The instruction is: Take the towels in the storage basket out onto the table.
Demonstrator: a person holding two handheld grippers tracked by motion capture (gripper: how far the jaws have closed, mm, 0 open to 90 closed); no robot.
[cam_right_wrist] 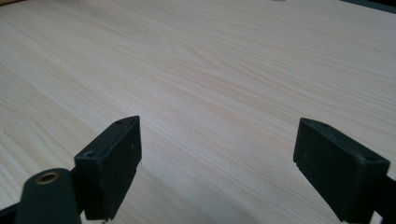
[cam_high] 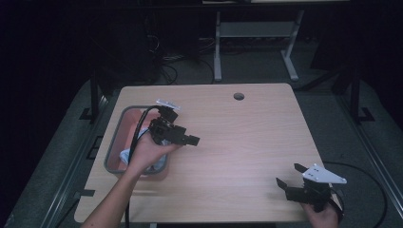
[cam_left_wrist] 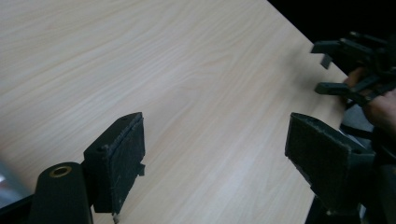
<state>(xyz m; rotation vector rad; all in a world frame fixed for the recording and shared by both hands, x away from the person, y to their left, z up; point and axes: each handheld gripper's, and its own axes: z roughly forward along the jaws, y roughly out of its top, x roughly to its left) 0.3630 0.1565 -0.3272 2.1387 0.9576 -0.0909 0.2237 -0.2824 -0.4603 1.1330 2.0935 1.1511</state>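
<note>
The left tongs (cam_high: 190, 140) hang open and empty just past the right-hand rim of a grey-walled tray (cam_high: 115, 137) that sits at the left side of the wooden counter (cam_high: 247, 142), their jaws pointing out across the bare wood toward the counter's middle and away from the tray. The tray, pink on the inside, holds what looks like a crumpled pale blue and white bundle (cam_high: 126, 156), partly hidden under the person's left hand (cam_high: 145, 154); what the bundle is cannot be told. The right tongs (cam_high: 289, 176) are also spread wide and hold nothing, hovering near the front right corner of the counter with their jaws turned back toward the middle and left. In the left gripper view the two black jaws stand well apart over plain wood grain, with the right tongs (cam_left_wrist: 322, 70) visible farther off near the counter's edge; the right gripper view shows the same wide gap above bare counter. The relation that matters: the bundle lies behind and below the left tongs, toward the person's side of the tray, while the right tongs are well apart from it across the full width of the counter. By that reading the left hand is much the nearer, and any reach for the bundle would likely call for the left tongs to swing back and dip down inside the tray's wall.
</note>
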